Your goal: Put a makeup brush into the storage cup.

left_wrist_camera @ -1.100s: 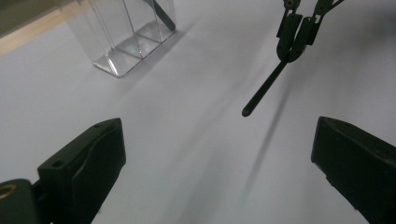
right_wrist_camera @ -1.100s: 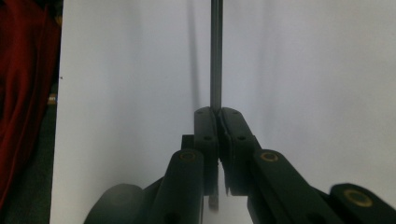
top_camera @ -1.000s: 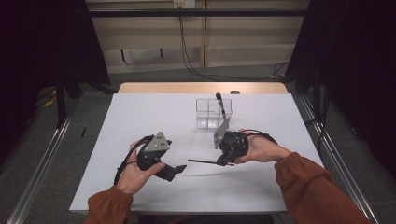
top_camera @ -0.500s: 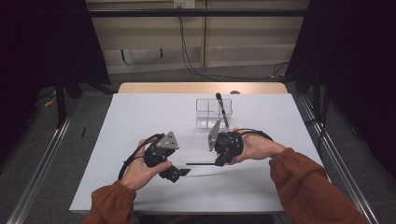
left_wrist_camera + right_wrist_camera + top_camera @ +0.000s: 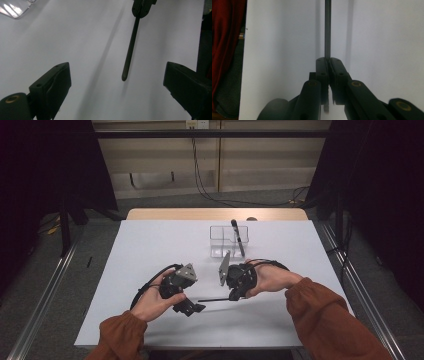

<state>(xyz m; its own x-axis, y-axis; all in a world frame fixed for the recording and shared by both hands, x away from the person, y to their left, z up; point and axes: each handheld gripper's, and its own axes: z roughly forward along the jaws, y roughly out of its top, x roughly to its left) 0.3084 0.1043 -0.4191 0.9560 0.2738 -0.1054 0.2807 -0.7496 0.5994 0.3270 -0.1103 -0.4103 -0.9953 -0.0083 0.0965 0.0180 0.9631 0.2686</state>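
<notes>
While a person in rust-coloured sleeves (image 5: 325, 320) works at a white table (image 5: 150, 245), the right gripper (image 5: 231, 296) has its two black jaws pressed together on one end of a thin black rod (image 5: 212, 299), which juts out leftward just above the tabletop. Seen from the right gripper view, the rod (image 5: 327, 27) runs straight up from between the closed jaws, its shadow falling beside it on the white surface.

At the near left, the left gripper (image 5: 195, 309) is held in the person's left hand (image 5: 155, 300), its jaws spread wide and holding nothing. From the left gripper view, the rod's free end (image 5: 124, 76) hangs in the gap between the two parted jaws, touching neither, with the right gripper (image 5: 142, 7) clamped on its far end at the top of the frame. Both grippers sit close together near the table's middle, tips pointed toward each other.

Farther back, a clear plastic divided holder (image 5: 223, 241) stands on the table, with a black pen-like item (image 5: 237, 237) leaning upright in its right compartment. A corner of the holder (image 5: 15, 8) glints at the upper left of the left gripper view. Black cables (image 5: 210, 180) trail across the floor beyond the table's far edge.
</notes>
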